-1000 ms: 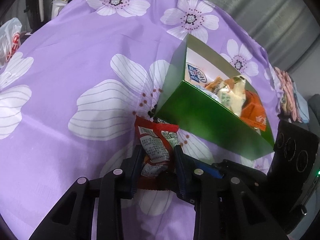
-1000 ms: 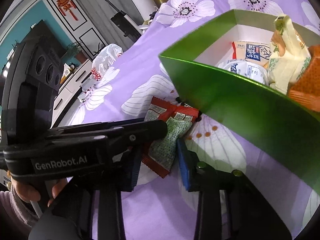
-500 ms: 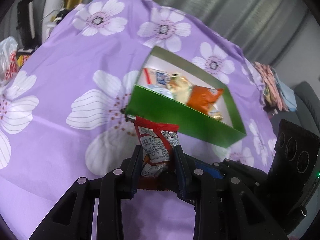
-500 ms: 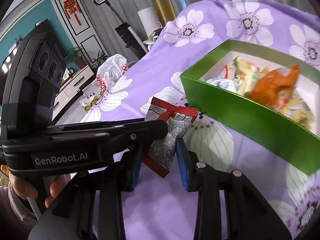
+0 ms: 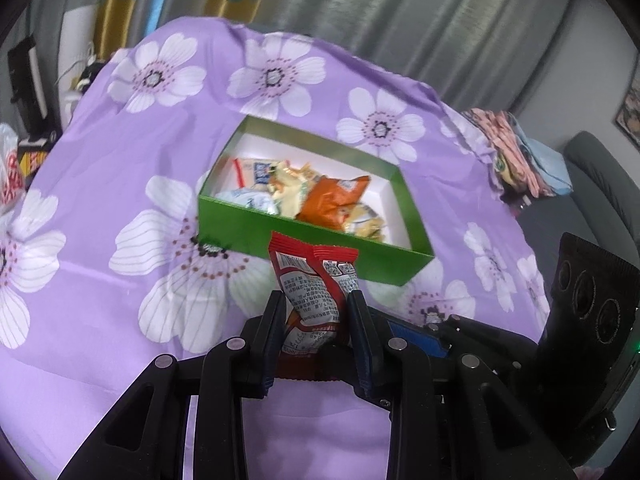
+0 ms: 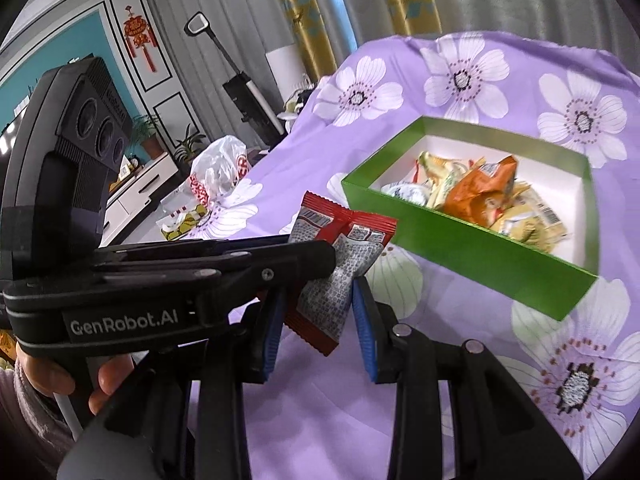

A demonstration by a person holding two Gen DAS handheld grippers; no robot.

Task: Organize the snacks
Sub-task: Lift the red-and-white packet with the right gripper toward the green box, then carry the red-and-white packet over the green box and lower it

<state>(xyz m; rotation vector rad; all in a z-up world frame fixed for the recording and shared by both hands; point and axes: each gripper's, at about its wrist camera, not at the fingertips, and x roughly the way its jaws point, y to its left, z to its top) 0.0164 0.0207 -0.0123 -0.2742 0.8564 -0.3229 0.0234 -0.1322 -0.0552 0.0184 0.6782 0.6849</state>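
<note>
A red snack packet (image 5: 316,280) hangs above the purple flowered cloth, just in front of the green box (image 5: 280,236). My left gripper (image 5: 316,300) is shut on the packet's lower half. In the right wrist view the same packet (image 6: 340,256) sits between the blue pads of my right gripper (image 6: 318,288), which is shut on it from the other side, while the left gripper's finger (image 6: 296,260) crosses in front. The green box (image 6: 460,240) lies open, holding an orange packet (image 6: 480,192) and several other wrapped snacks.
A white plastic bag (image 6: 220,168) lies on the cloth's left side. Folded fabric (image 5: 516,152) sits past the table's right edge beside a grey chair (image 5: 600,184). A person's hand (image 6: 108,380) grips the left tool. Curtains hang behind.
Both grippers rose together with the red packet, lifting it off the cloth and backing away from the box, whose open top now shows from higher up.
</note>
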